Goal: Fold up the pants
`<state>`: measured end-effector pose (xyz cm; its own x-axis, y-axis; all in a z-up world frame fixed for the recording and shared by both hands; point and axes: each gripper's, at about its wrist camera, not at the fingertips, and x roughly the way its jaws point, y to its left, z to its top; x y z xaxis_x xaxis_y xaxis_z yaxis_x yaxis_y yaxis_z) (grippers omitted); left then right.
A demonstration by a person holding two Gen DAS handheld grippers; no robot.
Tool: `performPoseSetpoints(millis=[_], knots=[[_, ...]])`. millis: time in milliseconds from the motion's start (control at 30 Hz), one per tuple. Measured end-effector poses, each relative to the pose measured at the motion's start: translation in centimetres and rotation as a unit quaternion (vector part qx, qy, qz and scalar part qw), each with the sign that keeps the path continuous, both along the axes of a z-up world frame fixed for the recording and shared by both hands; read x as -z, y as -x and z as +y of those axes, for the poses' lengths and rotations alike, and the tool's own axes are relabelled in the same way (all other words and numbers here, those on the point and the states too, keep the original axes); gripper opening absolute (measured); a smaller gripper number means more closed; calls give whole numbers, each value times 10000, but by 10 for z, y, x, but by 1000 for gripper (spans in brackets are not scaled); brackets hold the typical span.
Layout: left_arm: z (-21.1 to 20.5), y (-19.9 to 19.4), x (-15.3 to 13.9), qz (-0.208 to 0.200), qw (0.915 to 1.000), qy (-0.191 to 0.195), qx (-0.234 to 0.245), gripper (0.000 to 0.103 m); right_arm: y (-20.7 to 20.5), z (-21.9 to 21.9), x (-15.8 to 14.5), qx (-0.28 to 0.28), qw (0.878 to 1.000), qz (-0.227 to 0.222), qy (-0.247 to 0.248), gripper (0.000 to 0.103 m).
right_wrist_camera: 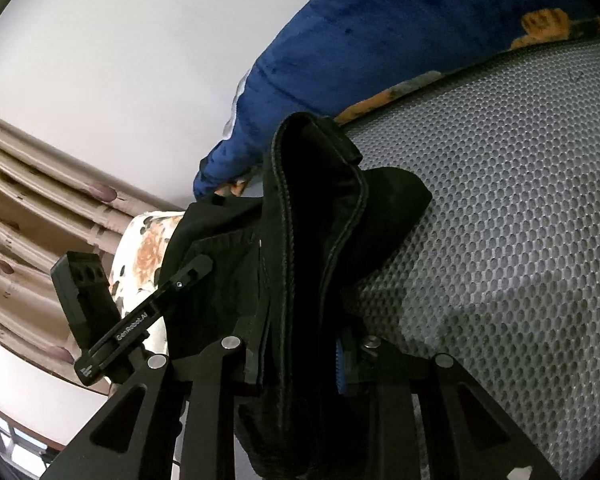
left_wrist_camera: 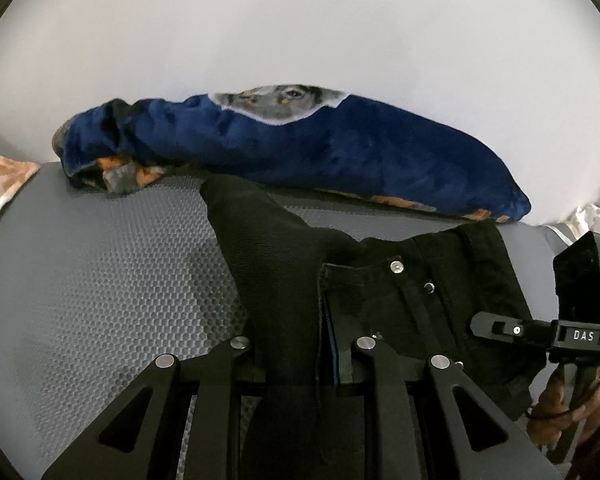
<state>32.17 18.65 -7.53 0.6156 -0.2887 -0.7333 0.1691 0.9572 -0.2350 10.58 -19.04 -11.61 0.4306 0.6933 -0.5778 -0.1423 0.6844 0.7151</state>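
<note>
A: Where are the pants (left_wrist_camera: 380, 300) at this moment?

B: Black ones, bunched between both tools over a grey mat (left_wrist_camera: 100, 280) with a honeycomb texture. In the left wrist view the waist end shows its metal button (left_wrist_camera: 397, 267) and a rivet, and one dark fold runs away toward the far edge of the mat.

A: And the left claw (left_wrist_camera: 300, 364)?

B: Clamped on the pants. The black cloth runs straight down between its fingers, which stand close together with the fabric pinched in the gap.

A: The right claw (right_wrist_camera: 300, 368)?

B: The same: its fingers press on a thick stack of layers, with a stitched seam and the waistband edge rising up out of the grip. A bit of blue pad (right_wrist_camera: 341, 368) shows on the inner side of one finger. The cloth above it stands in a tall fold and then droops onto the mat.

A: Can each tool see the other?

B: Yes. The right tool sits at the right edge of the left view, with the person's hand (left_wrist_camera: 572, 404) on its handle. The left tool appears low on the left in the right view.

A: What lies around them?

B: A dark blue plush blanket (left_wrist_camera: 320, 148) with orange patches lies along the far edge of the mat, just beyond the pants. Behind it is a plain white wall (left_wrist_camera: 300, 20). The right view also shows a floral cushion (right_wrist_camera: 148, 248) and beige pleated curtains (right_wrist_camera: 32, 200).
</note>
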Motion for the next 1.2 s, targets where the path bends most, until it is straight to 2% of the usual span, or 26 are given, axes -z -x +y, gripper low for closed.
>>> performPoseSetpoints(millis=[200,367,500,567,733,767,867,967,1067,1200], knots=[[3,-4,10,5,10000,-64,-9,23,11,6,-1,37,10000,-17,41,23],[5,-3,15,-38,9999,-101,-83,29,16,21,-6,77,9993,-175,314,23],[5,0,17,-113,9995,-217,-191,39,24,36,-11,159,9967,-396,695,23],[5,2,16,-189,9983,-399,-372,51,30,41,-12,243,9942,-522,905,24],[8,13,9,-474,9937,-702,-736,64,30,50,-5,418,9896,-645,1219,35],[9,14,7,-522,9928,-748,-772,70,31,52,-6,453,9886,-654,1275,37],[6,20,0,-673,9897,-956,-826,77,24,49,-3,534,9868,-669,1376,40],[4,24,-5,-694,9880,-1083,-861,78,28,46,-12,732,9811,-831,1586,40],[3,32,-8,-684,9884,-1049,-862,78,34,44,-20,862,9776,-942,1674,42],[1,42,-11,-694,9867,-1114,-963,78,55,44,-46,1068,9672,-1385,1840,42]])
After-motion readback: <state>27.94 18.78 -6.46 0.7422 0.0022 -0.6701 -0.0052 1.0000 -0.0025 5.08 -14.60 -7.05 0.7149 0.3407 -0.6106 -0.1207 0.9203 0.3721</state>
